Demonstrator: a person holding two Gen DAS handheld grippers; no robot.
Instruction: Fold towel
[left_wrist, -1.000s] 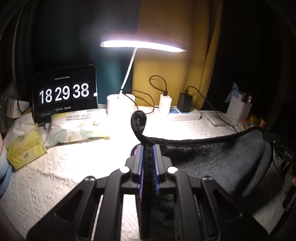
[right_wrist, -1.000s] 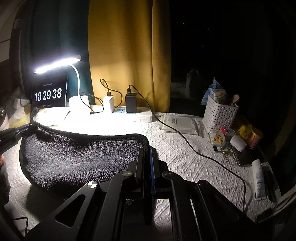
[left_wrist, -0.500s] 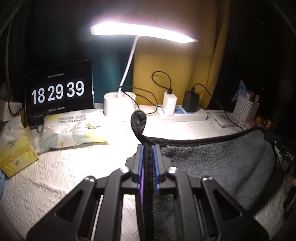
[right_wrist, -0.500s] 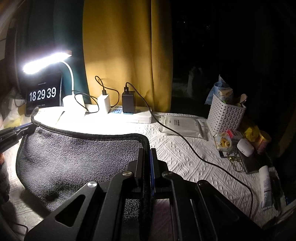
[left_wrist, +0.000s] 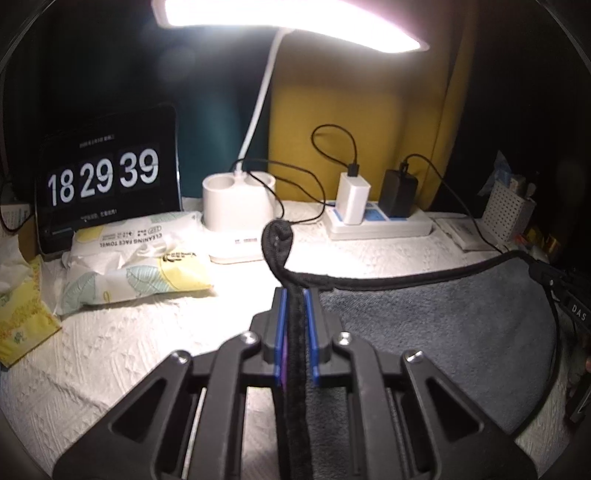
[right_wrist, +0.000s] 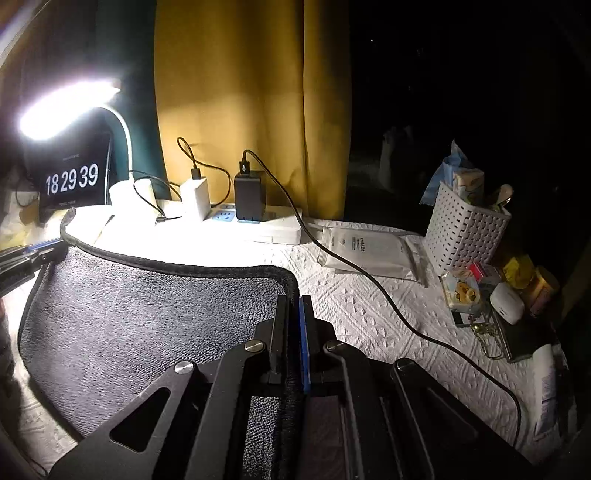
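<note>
A dark grey towel (left_wrist: 443, 325) with a black hem hangs stretched between my two grippers above the white table. My left gripper (left_wrist: 294, 295) is shut on the towel's left corner, whose tip curls up past the fingertips. My right gripper (right_wrist: 293, 301) is shut on the right corner of the towel (right_wrist: 147, 314). The towel sags in the middle towards the table. In the right wrist view the left gripper (right_wrist: 22, 254) shows at the far left edge, and in the left wrist view the right gripper (left_wrist: 554, 280) shows at the far right.
A lit desk lamp (left_wrist: 236, 206), a clock screen (left_wrist: 107, 184), a wipes pack (left_wrist: 140, 258) and a power strip with chargers (left_wrist: 380, 218) line the back. A white basket (right_wrist: 465, 232), a wipes pack (right_wrist: 369, 251), a trailing cable (right_wrist: 388, 306) and small items lie right.
Both grippers have carried the towel forward towards the lamp and power strip; the back objects loom larger. The towel stays gripped at both corners.
</note>
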